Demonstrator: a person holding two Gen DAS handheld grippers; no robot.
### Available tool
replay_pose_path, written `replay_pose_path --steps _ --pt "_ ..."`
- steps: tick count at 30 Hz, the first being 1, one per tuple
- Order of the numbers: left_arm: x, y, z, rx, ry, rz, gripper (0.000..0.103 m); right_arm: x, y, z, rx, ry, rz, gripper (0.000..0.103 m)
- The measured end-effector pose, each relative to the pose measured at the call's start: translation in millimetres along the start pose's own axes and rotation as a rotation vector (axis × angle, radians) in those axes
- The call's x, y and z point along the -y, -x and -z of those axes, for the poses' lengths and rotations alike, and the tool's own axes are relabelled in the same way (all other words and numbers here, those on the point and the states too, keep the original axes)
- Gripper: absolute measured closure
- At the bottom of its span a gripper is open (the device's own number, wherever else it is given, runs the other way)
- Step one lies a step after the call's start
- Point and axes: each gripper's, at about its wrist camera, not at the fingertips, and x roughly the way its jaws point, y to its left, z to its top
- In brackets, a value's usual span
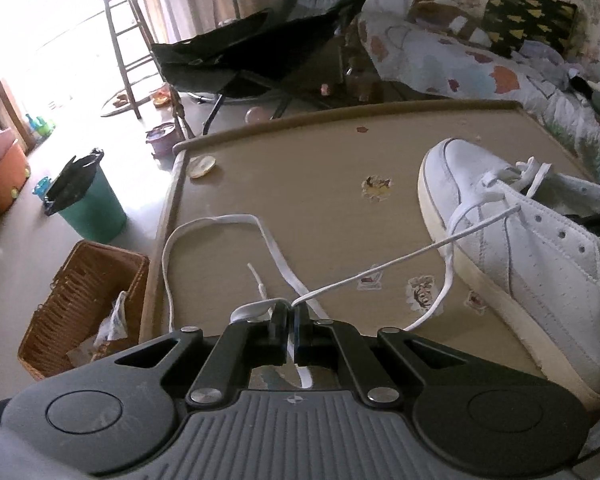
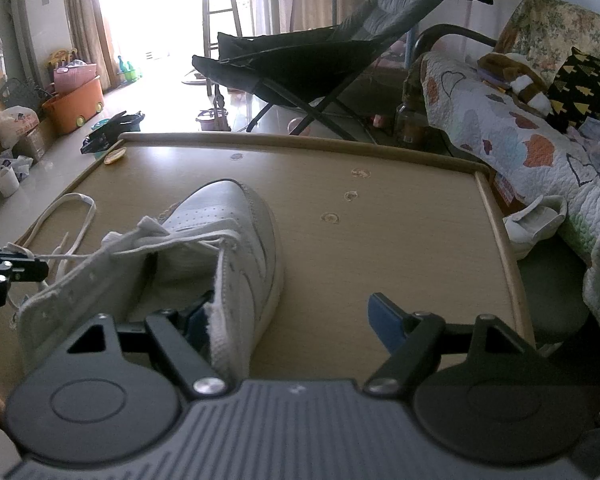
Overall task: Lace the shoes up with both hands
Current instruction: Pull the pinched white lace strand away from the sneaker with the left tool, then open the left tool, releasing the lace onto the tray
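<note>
From the left wrist, the left gripper (image 1: 291,312) has its jaws pinched together on the white lace (image 1: 384,267), which runs tight toward two o'clock to the white shoe (image 1: 512,236) lying on the bench (image 1: 300,168). More lace loops on the bench at ten o'clock. From the right wrist, the right gripper (image 2: 288,320) has its jaws wide apart; one finger (image 2: 198,318) sits inside the shoe's (image 2: 236,216) opening, at nine o'clock.
</note>
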Motion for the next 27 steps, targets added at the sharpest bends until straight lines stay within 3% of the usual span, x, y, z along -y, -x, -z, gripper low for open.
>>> replay_pose_path --steps 6,7,9,12,20,27 --pt "4 13 0 0.082 0.019 0.098 0.086 -1 1 0 0.003 0.009 0.005 0.023" --pt "6 15 0 0.089 0.026 0.112 0.080 -1 2 -1 0.000 0.008 0.006 0.023" --pt "6 19 4 0.096 0.061 0.151 0.054 -2 3 -2 -0.008 0.006 0.010 0.023" --pt "3 24 9 0.110 0.155 0.198 0.042 -2 7 -5 -0.025 -0.002 0.016 0.023" --pt "-12 24 29 0.085 0.435 0.233 0.041 -4 34 -5 -0.032 0.008 -0.016 0.023" --pt "-11 14 45 0.025 0.535 0.215 0.041 8 54 -6 -0.044 -0.083 -0.019 0.023"
